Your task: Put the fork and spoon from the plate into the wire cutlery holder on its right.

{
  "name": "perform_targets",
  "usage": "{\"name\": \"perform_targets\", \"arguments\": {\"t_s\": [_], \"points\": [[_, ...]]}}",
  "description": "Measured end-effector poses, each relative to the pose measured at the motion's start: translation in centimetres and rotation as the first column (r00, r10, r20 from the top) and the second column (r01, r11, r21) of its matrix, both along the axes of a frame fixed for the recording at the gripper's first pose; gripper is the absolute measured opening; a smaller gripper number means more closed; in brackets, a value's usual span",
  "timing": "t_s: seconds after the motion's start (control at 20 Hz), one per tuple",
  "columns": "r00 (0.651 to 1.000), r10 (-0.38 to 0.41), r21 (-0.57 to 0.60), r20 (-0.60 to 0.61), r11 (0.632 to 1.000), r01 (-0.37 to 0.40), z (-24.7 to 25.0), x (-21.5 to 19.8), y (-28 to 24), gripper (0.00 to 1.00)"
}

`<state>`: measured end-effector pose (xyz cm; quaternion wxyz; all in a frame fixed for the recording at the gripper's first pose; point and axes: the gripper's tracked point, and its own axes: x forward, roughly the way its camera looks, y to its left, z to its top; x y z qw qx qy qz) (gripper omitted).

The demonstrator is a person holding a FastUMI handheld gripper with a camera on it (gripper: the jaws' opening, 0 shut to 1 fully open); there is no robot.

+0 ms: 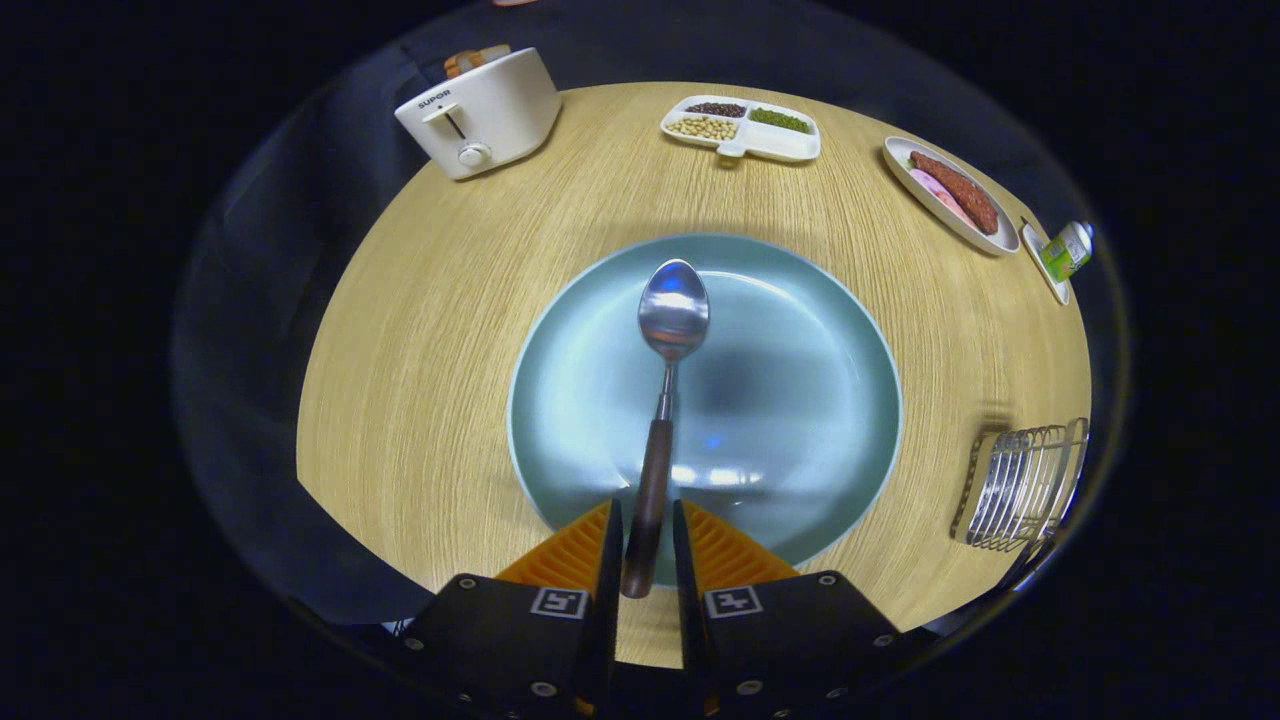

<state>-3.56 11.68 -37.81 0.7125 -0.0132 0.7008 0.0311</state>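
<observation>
Steel spoon (pixel 672 330) between fingers (pixel 610 540) | over plate (pixel 800 330) | wire holder (pixel 1020 485) right

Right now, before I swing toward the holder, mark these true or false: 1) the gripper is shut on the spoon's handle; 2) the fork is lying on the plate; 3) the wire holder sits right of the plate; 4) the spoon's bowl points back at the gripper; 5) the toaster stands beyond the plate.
1) True: the gripper has both fingers pressed on the handle of the spoon.
2) False: the plate carries no fork.
3) True: the wire cutlery holder sits to the plate's right.
4) False: the bowl points away, ahead of the fingers.
5) True: the toaster stands beyond, to the left.
</observation>
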Motion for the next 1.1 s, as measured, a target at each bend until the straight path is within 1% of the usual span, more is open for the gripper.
{"name": "perform_targets", "arguments": {"t_s": [0.1,0.15,0.2,0.3,0.5,0.65,0.9,1.1], "points": [[1.000,-0.018,0.003,0.010,1.000,0.018,-0.1,0.2,-0.3,0.16],[1.000,-0.014,0.008,0.026,1.000,0.013,0.3,0.4,-0.5,0.14],[0.999,-0.016,0.012,0.033,1.000,0.015,0.6,0.5,-0.7,0.10],[0.999,-0.014,0.012,0.050,1.000,0.014,1.6,0.6,-1.4,0.08],[0.995,-0.028,0.023,0.094,0.999,0.026,4.8,0.3,-3.6,0.07],[0.988,-0.046,0.020,0.146,0.999,0.043,8.3,-0.2,-6.4,0.07],[0.971,-0.100,-0.022,0.219,0.994,0.108,14.0,-2.0,-12.6,0.07],[0.959,-0.165,-0.039,0.231,0.983,0.179,16.5,-4.3,-17.3,0.07]]}}
